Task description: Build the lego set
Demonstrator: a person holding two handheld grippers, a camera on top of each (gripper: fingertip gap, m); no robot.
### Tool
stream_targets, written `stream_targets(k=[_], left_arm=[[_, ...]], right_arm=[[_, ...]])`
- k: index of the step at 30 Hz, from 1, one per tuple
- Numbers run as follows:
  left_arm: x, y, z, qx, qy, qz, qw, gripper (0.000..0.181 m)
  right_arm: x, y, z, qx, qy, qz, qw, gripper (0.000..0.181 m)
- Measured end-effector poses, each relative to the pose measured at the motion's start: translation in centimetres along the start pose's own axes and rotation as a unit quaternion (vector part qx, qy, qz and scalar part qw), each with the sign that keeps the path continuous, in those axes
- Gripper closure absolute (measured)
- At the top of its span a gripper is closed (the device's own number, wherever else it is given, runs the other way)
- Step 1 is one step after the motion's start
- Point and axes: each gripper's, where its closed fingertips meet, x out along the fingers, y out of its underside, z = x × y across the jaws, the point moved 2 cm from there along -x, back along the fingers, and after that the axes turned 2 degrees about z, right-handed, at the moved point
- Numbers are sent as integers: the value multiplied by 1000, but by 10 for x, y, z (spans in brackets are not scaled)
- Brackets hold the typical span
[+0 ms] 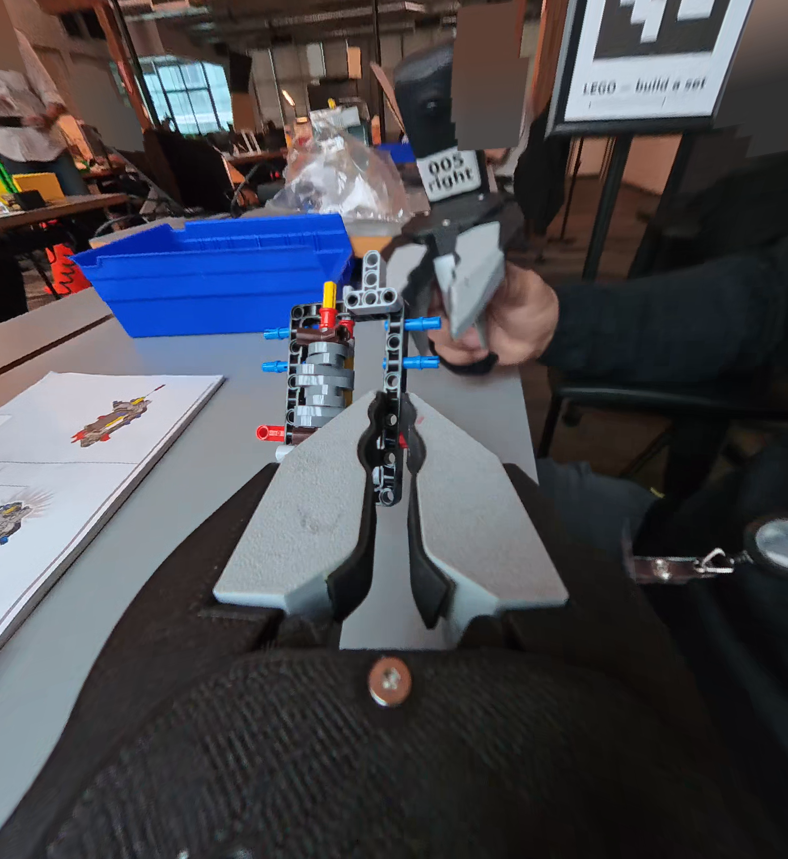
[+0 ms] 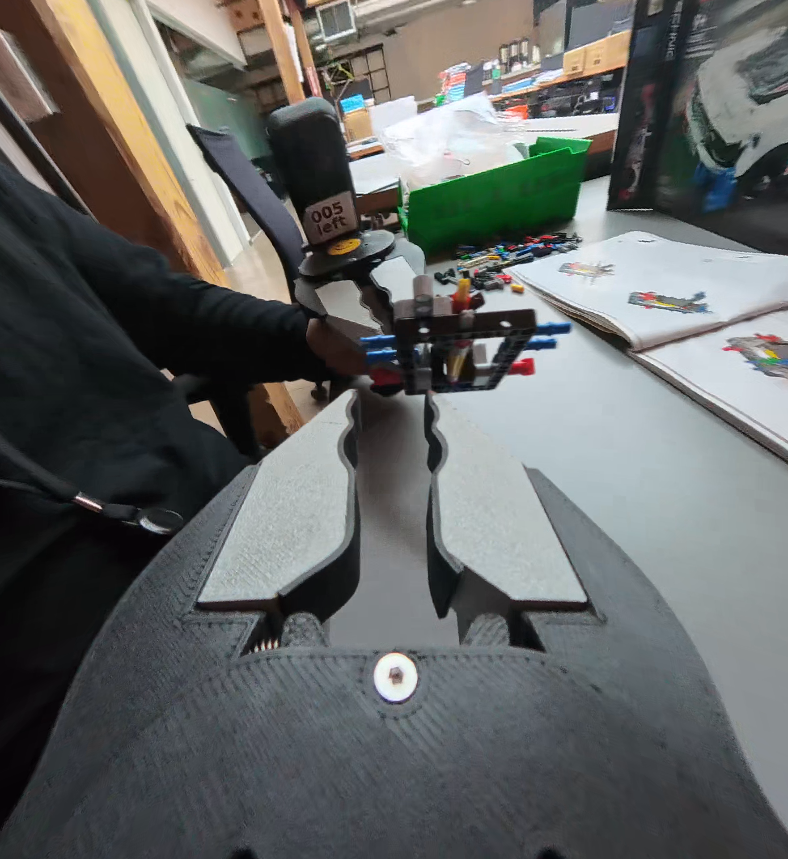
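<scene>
left wrist view: the left gripper, two grey textured fingers with black wavy pads, is clamped on one black perforated side beam of the lego assembly, held upright above the grey bench. the assembly is a black rectangular frame with stacked grey rounded cam-like discs inside, four blue pins sticking out sideways, one red pin low on the left, a yellow axle and a light grey t-shaped beam on top. the right gripper hangs just beside the frame's right edge, gripped by a hand; whether its claw is wide or narrow i cannot tell here. one blue plastic bin sits at the bench's far edge, one open instruction booklet near the left edge

right wrist view: the right gripper has its claw narrowly parted and empty, tips just below the lego assembly. the left gripper holds the frame from behind. one green bin, a scatter of small loose pieces and the booklet lie on the bench
</scene>
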Motion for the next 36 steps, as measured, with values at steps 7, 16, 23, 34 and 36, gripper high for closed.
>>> stream_targets(k=[7, 16, 23, 34, 36], left_arm=[[-3, -5, -10, -50, 20, -50, 997, 177], [5, -1, -11, -118, 21, -35, 992, 176], [-29, 35, -6, -174, 37, 97, 979, 153], [-54, 57, 16, -121, -15, 164, 979, 158], [-53, 61, 15, -115, -16, 182, 976, 159]], right_arm=[[22, -15, 5, 22, -8, -48, 999, 174], [38, -20, 5, 31, -14, -14, 999, 177], [54, 17, -15, -24, 60, 241, 968, 177], [97, 60, -18, -57, 20, 407, 911, 176], [98, 62, -17, -62, 20, 412, 909, 173]])
